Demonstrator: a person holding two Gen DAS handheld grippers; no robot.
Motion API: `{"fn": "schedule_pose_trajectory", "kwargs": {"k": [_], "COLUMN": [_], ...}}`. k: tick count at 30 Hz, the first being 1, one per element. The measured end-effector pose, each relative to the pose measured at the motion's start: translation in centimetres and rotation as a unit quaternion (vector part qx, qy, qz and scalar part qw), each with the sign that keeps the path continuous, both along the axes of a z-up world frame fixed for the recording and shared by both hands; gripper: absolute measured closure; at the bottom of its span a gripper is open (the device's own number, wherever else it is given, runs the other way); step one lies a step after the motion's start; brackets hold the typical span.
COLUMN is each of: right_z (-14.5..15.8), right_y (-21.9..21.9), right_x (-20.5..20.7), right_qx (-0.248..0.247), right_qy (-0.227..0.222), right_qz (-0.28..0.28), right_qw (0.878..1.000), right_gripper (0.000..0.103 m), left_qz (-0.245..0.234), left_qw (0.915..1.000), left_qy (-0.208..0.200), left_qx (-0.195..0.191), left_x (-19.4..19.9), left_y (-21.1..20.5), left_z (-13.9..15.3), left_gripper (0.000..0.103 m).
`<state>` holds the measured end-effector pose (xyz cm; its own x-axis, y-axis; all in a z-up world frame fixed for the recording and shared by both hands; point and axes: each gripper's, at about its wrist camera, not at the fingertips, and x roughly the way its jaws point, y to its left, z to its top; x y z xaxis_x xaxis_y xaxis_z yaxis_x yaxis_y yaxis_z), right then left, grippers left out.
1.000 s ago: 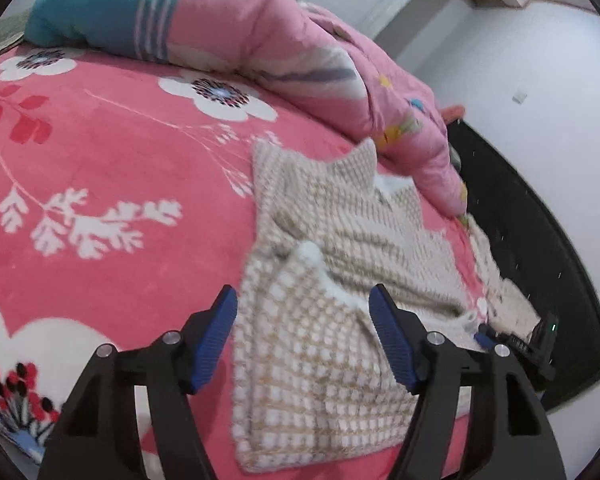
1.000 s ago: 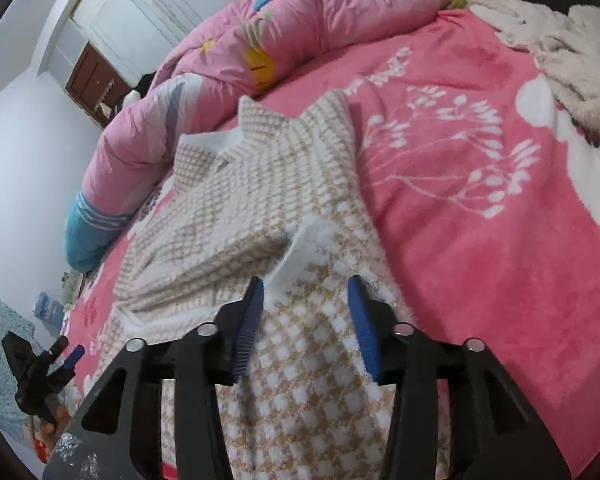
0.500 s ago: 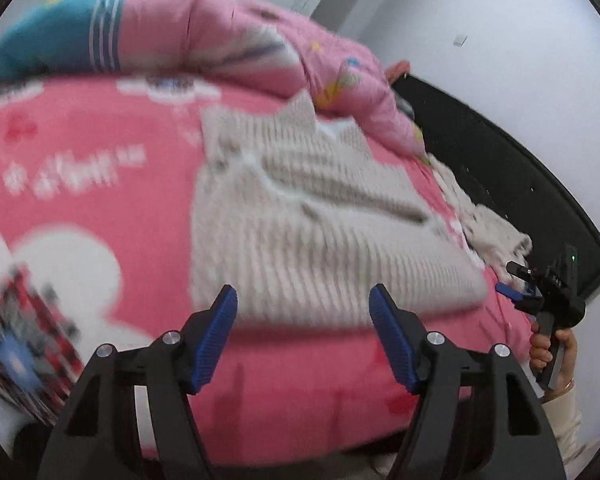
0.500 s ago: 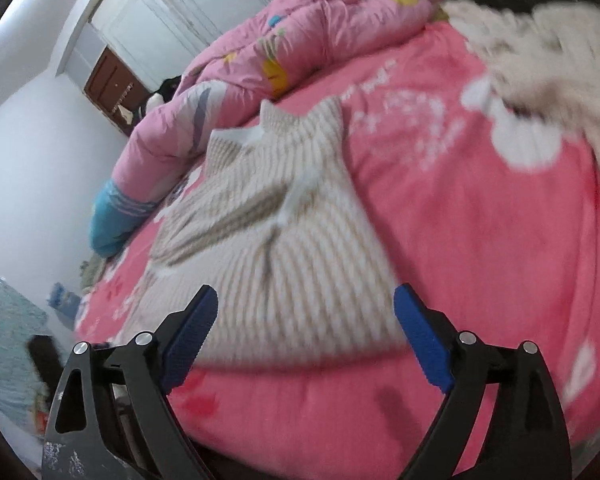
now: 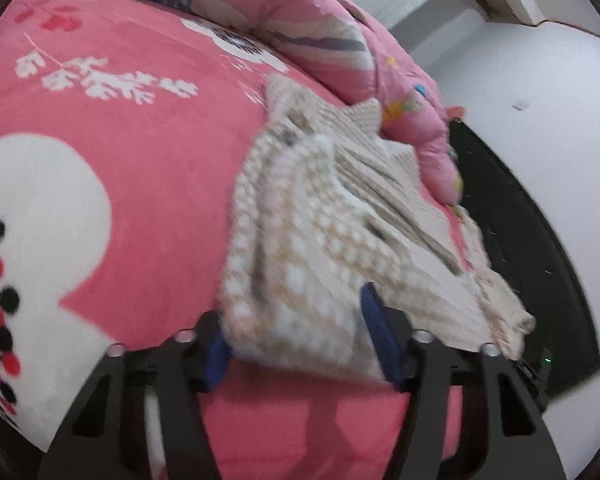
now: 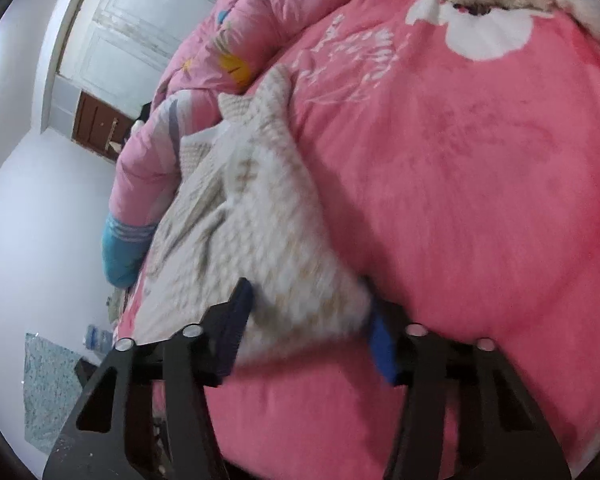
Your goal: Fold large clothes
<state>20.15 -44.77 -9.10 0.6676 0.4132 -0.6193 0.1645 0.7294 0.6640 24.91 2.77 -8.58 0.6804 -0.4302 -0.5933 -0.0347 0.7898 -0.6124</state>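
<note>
The sweater (image 5: 324, 240), a beige-and-white knit, lay partly folded on the pink flowered bed (image 5: 140, 152), its far end close against the rumpled pink quilt (image 5: 340, 40). Half a second before, both grippers had hung back from the near hem with their jaws spread wide and nothing between them. By this moment each had come forward and down to that hem, and the jaws had just been closing.

The left gripper (image 5: 296, 340) now straddled the near left corner of the sweater, with the knit bunched between its blue pads. The cloth filled the gap and seemed pinched, though blur kept the contact from being certain.

The right gripper (image 6: 306, 328) stood the same way at the near right corner (image 6: 300, 280), its pads drawn in against the fabric on both sides.

With both near corners apparently caught, the earlier fold looked finished and a new one was probably beginning. The likely move was to lift the hem and carry it toward the far end by the quilt. The knit was soft and thick, so a layer could slip out if the grip was shallow.
</note>
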Motion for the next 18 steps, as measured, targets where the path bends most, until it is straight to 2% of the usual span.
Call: {"fn": "schedule_pose_trajectory", "kwargs": {"k": [2, 4, 6, 10, 12, 14, 16, 18], "right_z": [0.5, 2.0, 5.0, 8.7, 10.1, 10.4, 9.6, 6.9], "right_y": [0.5, 1.2, 2.3, 3.0, 2.7, 2.2, 2.0, 1.4], "right_x": [0.8, 0.4, -0.9, -3.6, -5.8, -7.8, -9.3, -10.2], "right_qx": [-0.019, -0.052, -0.095, -0.122, -0.114, -0.097, -0.074, -0.037], "right_qy": [0.002, -0.014, -0.056, -0.098, -0.115, -0.120, -0.112, -0.080], "right_qz": [-0.001, 0.000, 0.002, 0.003, 0.004, 0.008, 0.013, 0.026], "right_qw": [1.000, 0.999, 0.994, 0.988, 0.987, 0.988, 0.991, 0.996], "right_gripper": [0.082, 0.088, 0.090, 0.092, 0.092, 0.092, 0.091, 0.090], "left_qz": [0.011, 0.004, -0.002, -0.007, -0.009, -0.019, -0.027, -0.029], "left_qw": [0.9986, 0.9962, 0.9890, 0.9793, 0.9788, 0.9822, 0.9870, 0.9920], "left_qy": [0.005, -0.003, -0.049, -0.098, -0.110, -0.108, -0.092, -0.063], "left_qx": [0.051, 0.087, 0.139, 0.177, 0.172, 0.153, 0.128, 0.105], "left_x": [0.7, 0.7, -0.6, -3.2, -4.9, -6.2, -7.9, -8.9], "left_y": [-1.0, -1.8, -2.6, -2.9, -2.1, -1.1, 0.3, 1.5], "left_z": [0.5, 1.9, 4.8, 8.6, 9.9, 10.4, 10.1, 8.2], "left_gripper": [0.078, 0.087, 0.090, 0.092, 0.092, 0.092, 0.092, 0.091]}}
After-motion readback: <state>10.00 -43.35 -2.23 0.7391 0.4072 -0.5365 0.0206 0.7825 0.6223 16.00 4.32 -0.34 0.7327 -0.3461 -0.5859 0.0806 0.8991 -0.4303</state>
